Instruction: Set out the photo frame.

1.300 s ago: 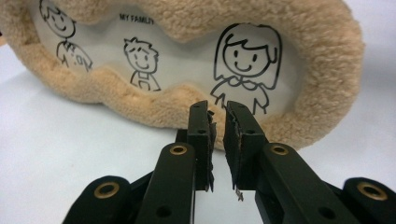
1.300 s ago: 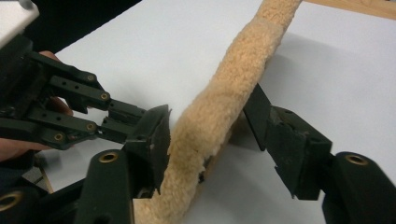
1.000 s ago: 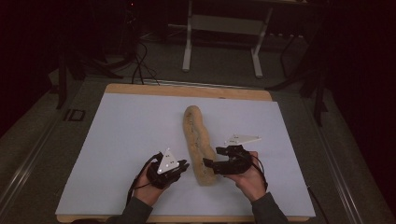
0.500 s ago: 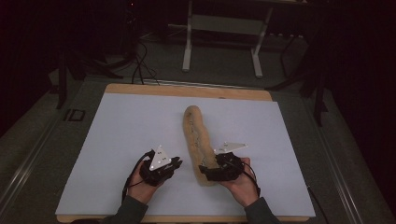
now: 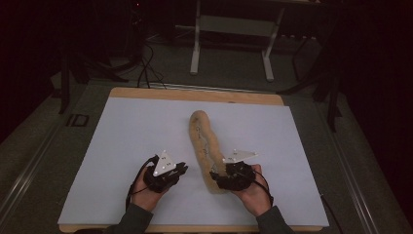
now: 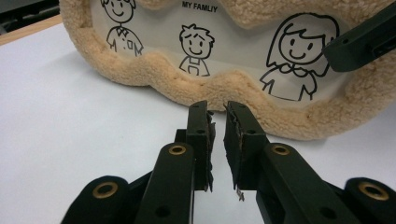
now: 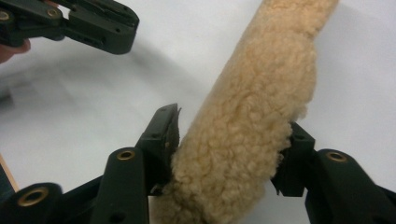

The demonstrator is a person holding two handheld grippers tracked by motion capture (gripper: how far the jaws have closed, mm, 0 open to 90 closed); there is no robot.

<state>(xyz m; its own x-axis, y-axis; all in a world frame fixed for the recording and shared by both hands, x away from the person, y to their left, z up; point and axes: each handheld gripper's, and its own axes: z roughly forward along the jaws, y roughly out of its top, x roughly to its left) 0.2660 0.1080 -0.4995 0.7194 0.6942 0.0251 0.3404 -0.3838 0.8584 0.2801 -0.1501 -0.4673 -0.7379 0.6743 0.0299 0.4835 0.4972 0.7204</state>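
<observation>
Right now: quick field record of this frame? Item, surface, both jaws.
item: fleecy tan cushion, long, printed cartoon family panel on its side
surface: white mat on a wooden board
cushion pose: lying along the mat, near end between the right jaws
right gripper: jaws have just been closing, pads press the fleece on both sides
left gripper: jaws nearly together, nothing between them, just short of the cushion

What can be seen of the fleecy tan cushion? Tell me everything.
The fleecy tan cushion is long, narrow and wavy-edged, of curly beige pile. It lies on the white sheet. Its pale panel carries cartoon people and the words "MY FAMLIY". The right gripper has just been closing on its near end, jaws pressing the fleece. The left gripper stays just short of it.
</observation>
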